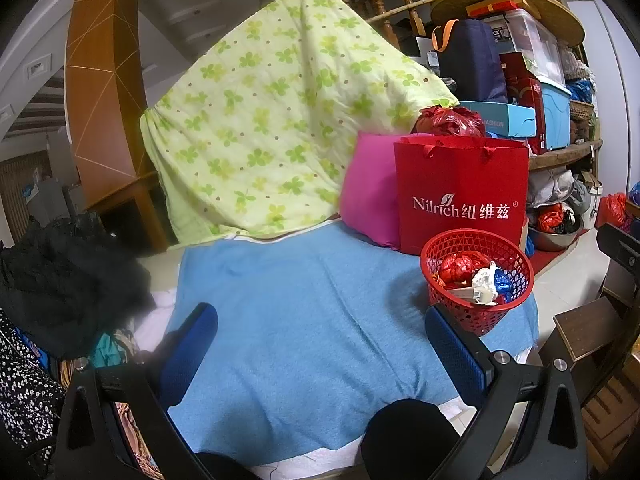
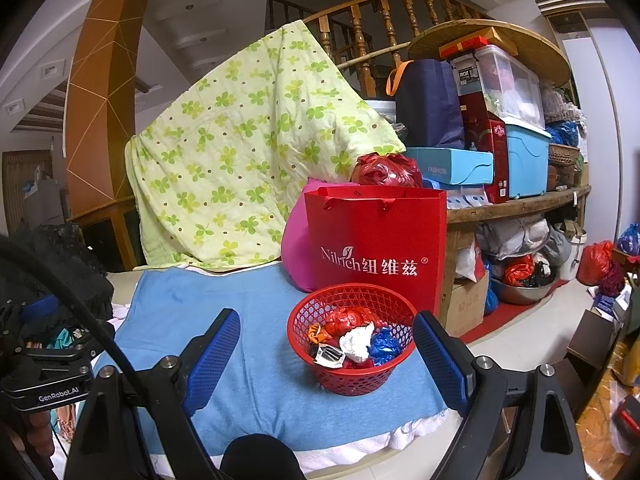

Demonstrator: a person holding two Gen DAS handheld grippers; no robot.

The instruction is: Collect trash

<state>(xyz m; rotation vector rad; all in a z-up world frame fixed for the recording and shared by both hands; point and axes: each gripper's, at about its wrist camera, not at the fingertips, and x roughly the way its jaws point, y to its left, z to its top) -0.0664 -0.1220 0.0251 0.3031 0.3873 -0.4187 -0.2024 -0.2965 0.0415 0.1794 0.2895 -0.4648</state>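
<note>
A red mesh basket (image 1: 476, 312) (image 2: 360, 380) stands on a blue towel (image 1: 304, 320) (image 2: 256, 380) and holds crumpled trash: a red wrapper (image 2: 344, 318), a white paper wad (image 2: 356, 344) and a blue wrapper (image 2: 384, 344). My left gripper (image 1: 320, 312) is open over bare towel, with the basket just beyond its right finger (image 1: 456, 352). My right gripper (image 2: 327, 317) is open too. The basket lies ahead between its blue pads (image 2: 212, 356), and neither pad touches it. No loose trash shows on the towel.
Behind the basket stand a red paper bag (image 2: 376, 240), a pink cushion (image 2: 294, 248) and a green clover quilt (image 2: 240, 152). Shelves with boxes (image 2: 520, 152) fill the right. Dark clothes (image 1: 60, 280) lie on the left. A wooden stool (image 1: 588, 328) is at the right.
</note>
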